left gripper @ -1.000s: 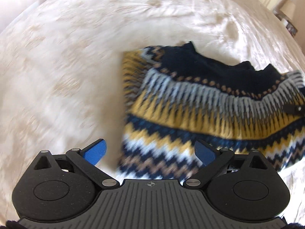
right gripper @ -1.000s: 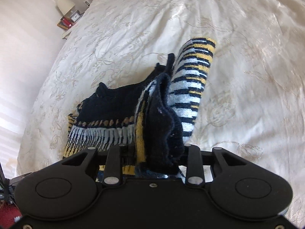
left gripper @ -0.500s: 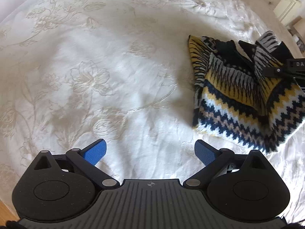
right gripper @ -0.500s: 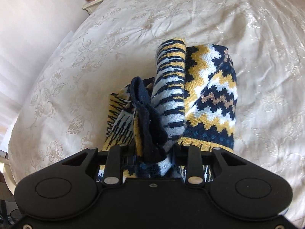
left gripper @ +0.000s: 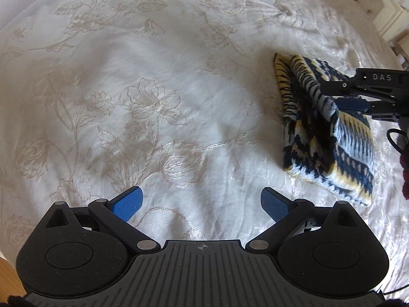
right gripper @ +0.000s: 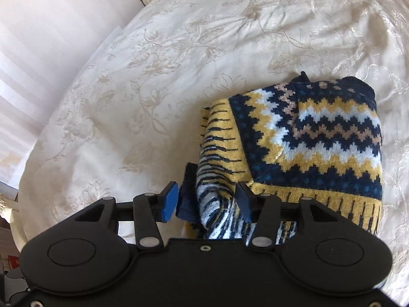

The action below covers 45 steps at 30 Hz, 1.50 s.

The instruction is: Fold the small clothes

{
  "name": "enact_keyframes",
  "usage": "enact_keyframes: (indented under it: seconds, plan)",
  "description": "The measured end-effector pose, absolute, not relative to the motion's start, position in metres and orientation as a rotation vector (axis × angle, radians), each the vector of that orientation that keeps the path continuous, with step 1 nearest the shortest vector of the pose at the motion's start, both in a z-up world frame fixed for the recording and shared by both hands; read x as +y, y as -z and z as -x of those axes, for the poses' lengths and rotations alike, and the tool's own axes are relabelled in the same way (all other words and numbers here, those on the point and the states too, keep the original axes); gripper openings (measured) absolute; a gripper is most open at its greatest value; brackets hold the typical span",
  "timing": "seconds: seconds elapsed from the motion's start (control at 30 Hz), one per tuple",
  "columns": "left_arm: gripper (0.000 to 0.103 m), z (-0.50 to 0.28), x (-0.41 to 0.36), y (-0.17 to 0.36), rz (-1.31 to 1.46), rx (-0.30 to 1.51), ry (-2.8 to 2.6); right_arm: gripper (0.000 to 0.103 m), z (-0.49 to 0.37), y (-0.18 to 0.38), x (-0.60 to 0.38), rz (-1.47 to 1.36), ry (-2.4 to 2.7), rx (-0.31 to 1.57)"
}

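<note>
While the cream embroidered bedspread (left gripper: 158,97) fills both views, the folded patterned sweater (right gripper: 314,133) lies on it as a compact bundle, well to the right of the left hand-held gripper (left gripper: 202,204), which hangs over bare cloth with its jaws spread wide and nothing between them. Judging by the gap beside its blue pad (right gripper: 169,202), the right hand-held gripper (right gripper: 205,202) has its jaws parted around a striped fold at the bundle's near edge, so pulling away carelessly could snag it and undo the fold.
</note>
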<state>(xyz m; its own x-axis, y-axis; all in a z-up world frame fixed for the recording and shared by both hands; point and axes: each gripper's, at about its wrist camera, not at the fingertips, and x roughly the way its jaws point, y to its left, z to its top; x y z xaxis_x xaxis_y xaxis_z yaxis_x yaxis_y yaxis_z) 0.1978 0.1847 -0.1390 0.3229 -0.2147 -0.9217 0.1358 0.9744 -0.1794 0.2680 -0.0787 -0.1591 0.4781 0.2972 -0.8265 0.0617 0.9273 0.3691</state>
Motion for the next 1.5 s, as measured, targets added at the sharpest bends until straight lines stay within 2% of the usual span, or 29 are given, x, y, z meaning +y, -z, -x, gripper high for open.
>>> enact_keyframes:
  seconds: [0.13, 0.6, 0.63, 0.7, 0.83, 0.87, 0.97, 1.03, 1.13, 1.17, 1.2, 1.33, 1.5]
  plan:
    - [0.1, -0.205, 0.169, 0.13, 0.055, 1.189, 0.265, 0.067, -0.244, 0.146, -0.099, -0.411, -0.137, 1.013]
    - [0.1, -0.237, 0.058, 0.111, 0.044, 1.095, 0.47, 0.072, -0.16, 0.156, -0.178, -0.492, 0.045, 1.024]
    - [0.096, -0.238, 0.049, 0.113, 0.042, 1.088, 0.486, 0.073, -0.156, 0.158, -0.182, -0.506, 0.048, 1.025]
    - [0.079, -0.241, 0.035, 0.12, 0.032, 1.098, 0.507, 0.073, -0.149, 0.162, -0.186, -0.526, 0.051, 1.026]
    - [0.075, -0.242, 0.015, 0.139, -0.009, 1.121, 0.525, 0.073, -0.143, 0.165, -0.19, -0.535, 0.042, 1.033]
    - [0.07, -0.242, 0.013, 0.144, -0.017, 1.126, 0.522, 0.073, -0.142, 0.166, -0.19, -0.534, 0.038, 1.035]
    - [0.064, -0.246, 0.01, 0.155, -0.028, 1.142, 0.517, 0.073, -0.14, 0.167, -0.191, -0.53, 0.026, 1.039]
    - [0.054, -0.248, 0.01, 0.159, -0.022, 1.145, 0.506, 0.073, -0.138, 0.168, -0.192, -0.531, 0.021, 1.042]
    - [0.033, -0.25, 0.011, 0.16, -0.005, 1.124, 0.488, 0.073, -0.137, 0.169, -0.194, -0.532, 0.013, 1.045]
    - [0.015, -0.251, 0.012, 0.159, 0.007, 1.116, 0.49, 0.073, -0.136, 0.169, -0.194, -0.532, 0.011, 1.047]
    - [0.009, -0.251, 0.014, 0.157, 0.021, 1.105, 0.494, 0.073, -0.136, 0.17, -0.195, -0.532, 0.009, 1.049]
    - [0.009, -0.244, 0.019, 0.145, 0.01, 1.037, 0.485, 0.073, -0.137, 0.173, -0.196, -0.53, -0.002, 1.06]
    - [0.009, -0.246, 0.05, 0.166, 0.133, 1.106, 0.394, 0.073, -0.141, 0.175, -0.198, -0.522, -0.015, 1.07]
